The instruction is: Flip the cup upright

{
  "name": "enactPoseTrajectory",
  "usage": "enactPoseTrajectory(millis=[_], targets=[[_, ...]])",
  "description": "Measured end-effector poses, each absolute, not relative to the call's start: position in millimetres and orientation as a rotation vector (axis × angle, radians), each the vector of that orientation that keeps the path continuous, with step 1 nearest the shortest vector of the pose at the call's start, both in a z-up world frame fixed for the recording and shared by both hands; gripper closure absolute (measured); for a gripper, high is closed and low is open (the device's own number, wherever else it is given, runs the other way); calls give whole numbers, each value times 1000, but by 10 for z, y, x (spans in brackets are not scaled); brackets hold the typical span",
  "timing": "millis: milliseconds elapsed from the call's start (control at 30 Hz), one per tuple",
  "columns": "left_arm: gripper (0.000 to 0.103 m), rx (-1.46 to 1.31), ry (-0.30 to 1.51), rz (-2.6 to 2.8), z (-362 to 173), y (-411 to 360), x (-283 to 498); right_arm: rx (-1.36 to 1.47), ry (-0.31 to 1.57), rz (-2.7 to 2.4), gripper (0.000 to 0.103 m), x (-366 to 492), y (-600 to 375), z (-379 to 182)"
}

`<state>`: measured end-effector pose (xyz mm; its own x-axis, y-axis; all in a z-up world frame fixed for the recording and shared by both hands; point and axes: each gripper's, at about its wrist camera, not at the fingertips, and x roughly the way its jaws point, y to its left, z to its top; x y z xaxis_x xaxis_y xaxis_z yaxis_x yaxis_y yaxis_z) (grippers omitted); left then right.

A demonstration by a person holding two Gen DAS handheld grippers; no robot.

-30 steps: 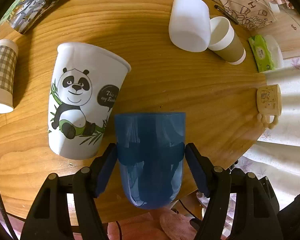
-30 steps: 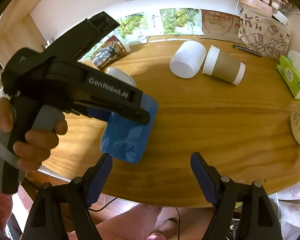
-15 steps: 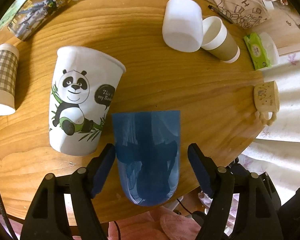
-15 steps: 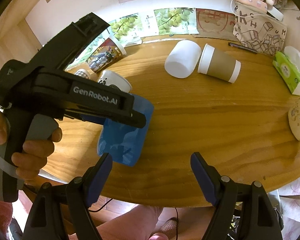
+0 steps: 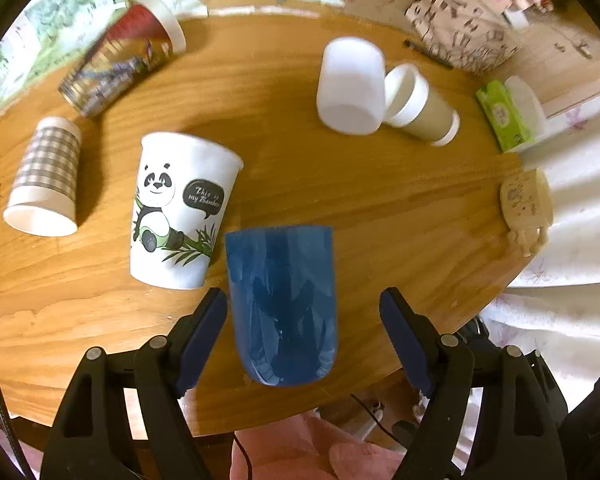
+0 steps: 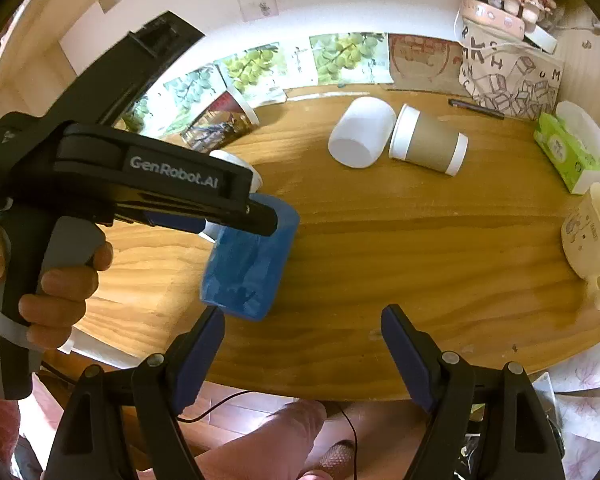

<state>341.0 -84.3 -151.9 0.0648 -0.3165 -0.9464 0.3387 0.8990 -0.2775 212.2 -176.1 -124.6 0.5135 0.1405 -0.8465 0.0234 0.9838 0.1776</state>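
A blue translucent cup point(image 5: 282, 304) stands on the round wooden table point(image 5: 380, 208) near its front edge, straight edge up and rounded end down toward the table edge. It also shows in the right wrist view point(image 6: 248, 268). My left gripper point(image 5: 302, 312) is open, its jaws on either side of the cup with gaps to both. In the right wrist view the left gripper's body covers the cup's upper left. My right gripper point(image 6: 302, 332) is open and empty, at the table's front edge to the right of the blue cup.
A panda paper cup point(image 5: 180, 212) stands just left of the blue cup. A checked cup point(image 5: 44, 178), a printed cup point(image 5: 120, 60), a white cup point(image 5: 350, 88) and a brown sleeved cup point(image 5: 424, 108) lie on their sides. A cream mug point(image 6: 592, 236) and green tissue pack point(image 6: 566, 152) sit right.
My left gripper has opened off the blue cup and pulled back and up; the cup stays on the table. The right gripper has hardly moved.
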Motion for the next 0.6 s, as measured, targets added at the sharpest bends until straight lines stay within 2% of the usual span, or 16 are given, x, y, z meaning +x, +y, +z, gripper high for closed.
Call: enactPoseTrajectory(millis=[267,600], targets=[[21,10,1190,-477,-1134,-613,3149,154,982,91,22,2024,-1710,-1135],[21,-127,928,-364,-803,-51,2862,166,958,75,22,1974,-1660,-1104]])
